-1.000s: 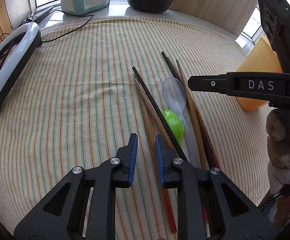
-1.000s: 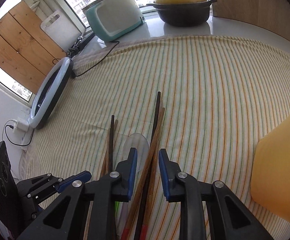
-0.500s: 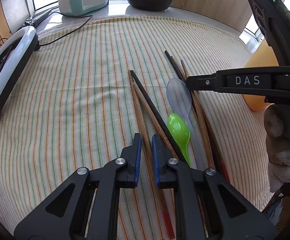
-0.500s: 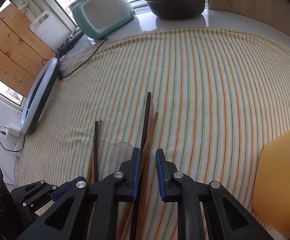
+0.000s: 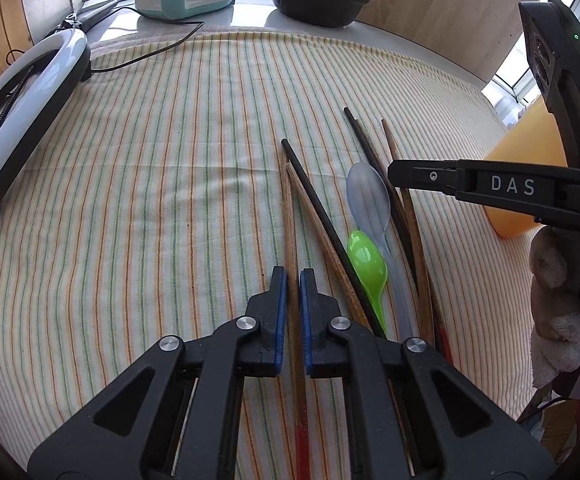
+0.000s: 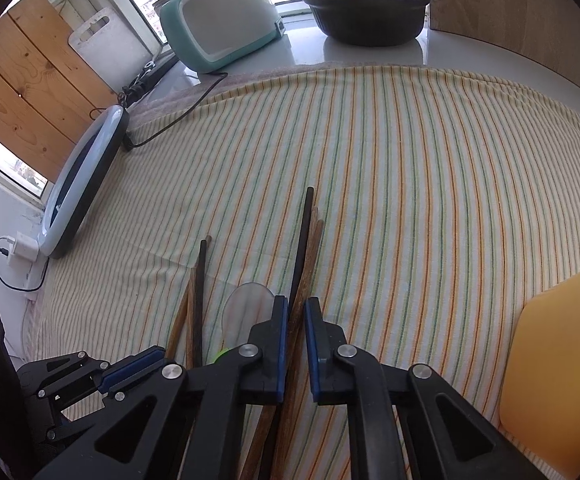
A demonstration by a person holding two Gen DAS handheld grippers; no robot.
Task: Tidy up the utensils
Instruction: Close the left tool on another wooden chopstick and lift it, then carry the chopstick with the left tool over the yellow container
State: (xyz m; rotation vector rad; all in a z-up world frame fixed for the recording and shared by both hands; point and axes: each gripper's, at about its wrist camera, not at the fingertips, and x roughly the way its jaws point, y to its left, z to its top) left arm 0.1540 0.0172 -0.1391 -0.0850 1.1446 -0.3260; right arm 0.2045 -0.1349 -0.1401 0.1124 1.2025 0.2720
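Here both jaws — blue-padded, just closing — pinch slim wooden chopsticks [image 5: 290,216] (left gripper [image 5: 293,280], right gripper [image 6: 297,308]) on striped cloth [image 5: 150,184].

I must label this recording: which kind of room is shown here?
Most likely a home kitchen counter by a window: a lidded cooking pot, a teal countertop appliance and a white cutting board stand behind the striped cloth.

A striped cloth [image 5: 150,184] covers most of the bench [image 6: 373,54]. On the cloth lie brown chopsticks [image 5: 290,216], black chopsticks [image 5: 317,208], a clear spoon [image 5: 367,196] and a green spoon [image 5: 367,264], close together. A yellow board [image 6: 561,360] rests at the right side. On the bare bench behind stand a dark pot [image 6: 369,16] and a teal appliance [image 6: 222,28]; a ring light [image 5: 18,120] lies at the left edge.
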